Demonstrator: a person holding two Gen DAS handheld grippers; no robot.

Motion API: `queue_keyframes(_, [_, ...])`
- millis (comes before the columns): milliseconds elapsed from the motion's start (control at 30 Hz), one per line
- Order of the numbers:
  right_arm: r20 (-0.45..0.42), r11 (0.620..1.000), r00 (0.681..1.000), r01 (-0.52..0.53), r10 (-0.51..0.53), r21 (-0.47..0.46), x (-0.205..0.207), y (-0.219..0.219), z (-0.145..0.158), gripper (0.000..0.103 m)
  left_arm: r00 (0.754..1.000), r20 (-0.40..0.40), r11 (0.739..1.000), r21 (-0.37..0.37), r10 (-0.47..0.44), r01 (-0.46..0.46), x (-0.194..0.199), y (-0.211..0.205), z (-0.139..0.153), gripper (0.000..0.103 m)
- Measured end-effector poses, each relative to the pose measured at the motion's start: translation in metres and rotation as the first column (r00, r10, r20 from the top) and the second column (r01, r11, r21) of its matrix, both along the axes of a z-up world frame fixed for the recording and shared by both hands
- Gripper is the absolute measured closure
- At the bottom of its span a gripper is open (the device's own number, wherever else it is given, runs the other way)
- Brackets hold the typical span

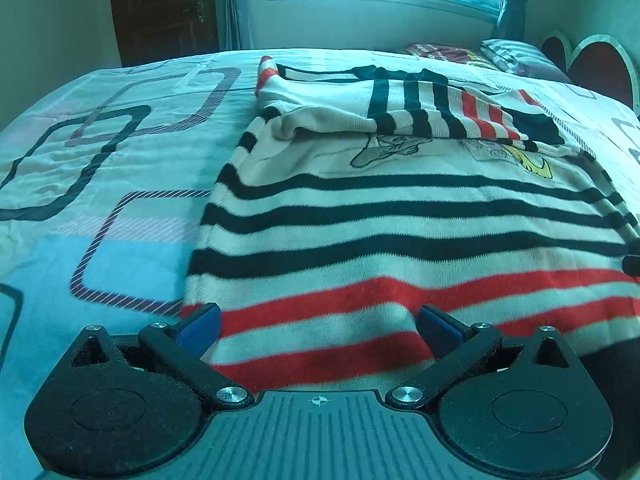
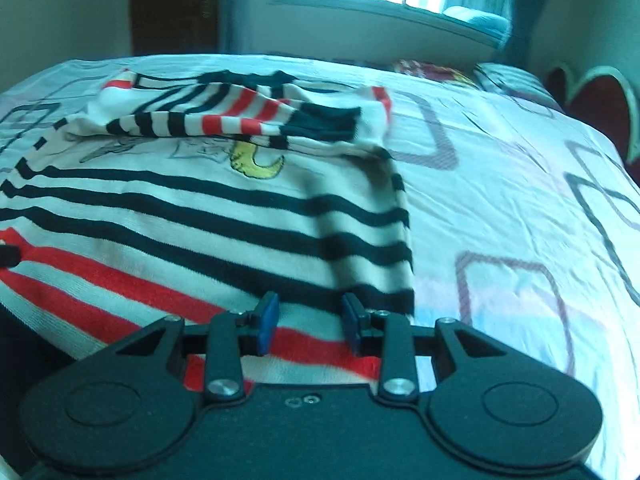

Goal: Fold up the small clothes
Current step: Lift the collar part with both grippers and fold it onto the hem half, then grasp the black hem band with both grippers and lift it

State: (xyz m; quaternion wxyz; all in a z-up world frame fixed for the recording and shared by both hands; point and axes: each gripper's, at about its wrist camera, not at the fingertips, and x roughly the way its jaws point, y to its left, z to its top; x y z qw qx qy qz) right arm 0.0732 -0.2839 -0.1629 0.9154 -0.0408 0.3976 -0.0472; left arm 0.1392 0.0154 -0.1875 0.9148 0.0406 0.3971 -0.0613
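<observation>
Striped knit sweater (image 1: 400, 216), white with black bands above and red bands toward the hem, is lying flat on the bed, its hem at the near edge. Its sleeves (image 1: 432, 112), in narrower black and red stripes, are lying folded across the chest, partly covering an embroidered cartoon figure with a yellow patch (image 2: 256, 162). The knit is looking soft and ribbed.

Left gripper (image 1: 318, 326) is hovering over the red hem bands with its blue pads (image 1: 200, 326) spread wide, grasping nothing. Right gripper (image 2: 308, 322) is standing by the hem's right corner, its blue pads (image 2: 267, 322) parted more narrowly, with no cloth pinched between them.

The bedsheet (image 1: 100, 168), smooth cotton printed with rounded rectangles, is carrying the garment. Pillows (image 1: 516, 58) are resting at the far right corner beside a heart-shaped headboard (image 1: 600, 66).
</observation>
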Motion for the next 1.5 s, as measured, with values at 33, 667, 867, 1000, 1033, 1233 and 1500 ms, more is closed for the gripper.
queue_keyframes(33, [0.011,1.000,1.000,-0.001,0.000,0.016,-0.006,0.005,0.004,0.068,1.000,-0.005,1.000,-0.002,0.003,-0.003,-0.003,0.001,0.002,0.000])
queue_keyframes(667, [-0.009,0.997,0.999,0.054,-0.053,0.056,-0.078,0.050,-0.006,0.060,0.999,-0.039,0.999,-0.030,-0.038,0.037,-0.059,0.036,-0.001,0.000])
queue_keyframes(867, [-0.005,0.990,0.993,0.121,-0.121,0.072,-0.095,0.037,-0.008,0.056,0.997,-0.060,0.998,-0.057,-0.044,0.041,-0.068,0.053,0.001,0.000])
queue_keyframes(1000, [-0.005,0.985,0.989,0.149,-0.149,0.087,-0.103,0.034,-0.005,0.055,0.995,-0.090,0.991,-0.128,-0.038,0.026,-0.075,0.067,0.004,0.000])
queue_keyframes(1033, [-0.005,0.983,0.988,0.156,-0.156,0.094,-0.106,0.033,-0.005,0.055,0.995,-0.093,0.989,-0.146,-0.037,0.023,-0.078,0.071,0.004,0.000])
queue_keyframes(1233, [0.014,0.974,0.980,0.198,-0.200,0.108,-0.123,0.028,0.000,0.046,0.993,-0.110,0.966,-0.257,-0.043,0.014,-0.087,0.084,0.004,0.000])
queue_keyframes(1500, [-0.024,0.928,0.961,0.271,-0.274,0.256,-0.133,-0.001,-0.006,0.047,0.987,-0.147,0.919,-0.393,-0.063,0.000,-0.082,0.085,0.005,0.035])
